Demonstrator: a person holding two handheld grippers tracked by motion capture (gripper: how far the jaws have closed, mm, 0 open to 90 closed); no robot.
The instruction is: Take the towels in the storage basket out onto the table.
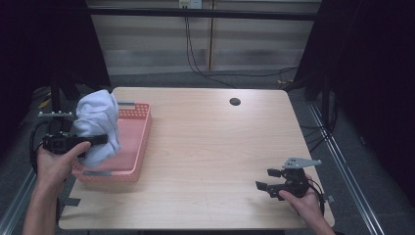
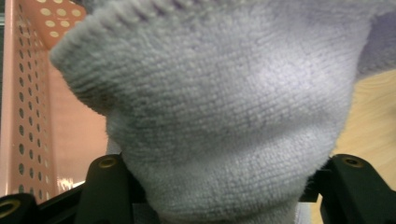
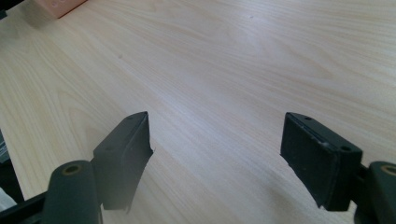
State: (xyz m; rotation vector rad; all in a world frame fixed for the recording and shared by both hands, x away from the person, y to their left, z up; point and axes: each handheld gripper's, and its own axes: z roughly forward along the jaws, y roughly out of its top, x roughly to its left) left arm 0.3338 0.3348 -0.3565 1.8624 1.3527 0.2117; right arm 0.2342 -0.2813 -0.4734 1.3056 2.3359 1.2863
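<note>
Left hand-held gripper (image 1: 100,139): jaws clamped on a bunched white towel (image 1: 98,125). In the left gripper view the terry cloth (image 2: 224,107) bulges out between the two black jaws and blocks most of what lies ahead. The towel hangs as a lump from the grip, raised over the near end of the pink perforated basket (image 1: 139,147); the basket wall (image 2: 28,116) stands just to one side of the jaws. Whether the cloth's lower edge touches the basket floor cannot be told.

Right hand-held gripper (image 1: 269,180): jaws apart, nothing between them, held low over bare counter (image 1: 210,147) well away from the basket. The right gripper view gives wood grain (image 3: 219,93) straight ahead and a pink corner of the basket (image 3: 56,7) far off at the top edge.

Status, as judged: grasp done, towel lifted clear of most of the basket. Left: carry it out over the counter, set it down, probably spread or fold with both grippers. None of the cloth lies on the counter yet. Early stage.
</note>
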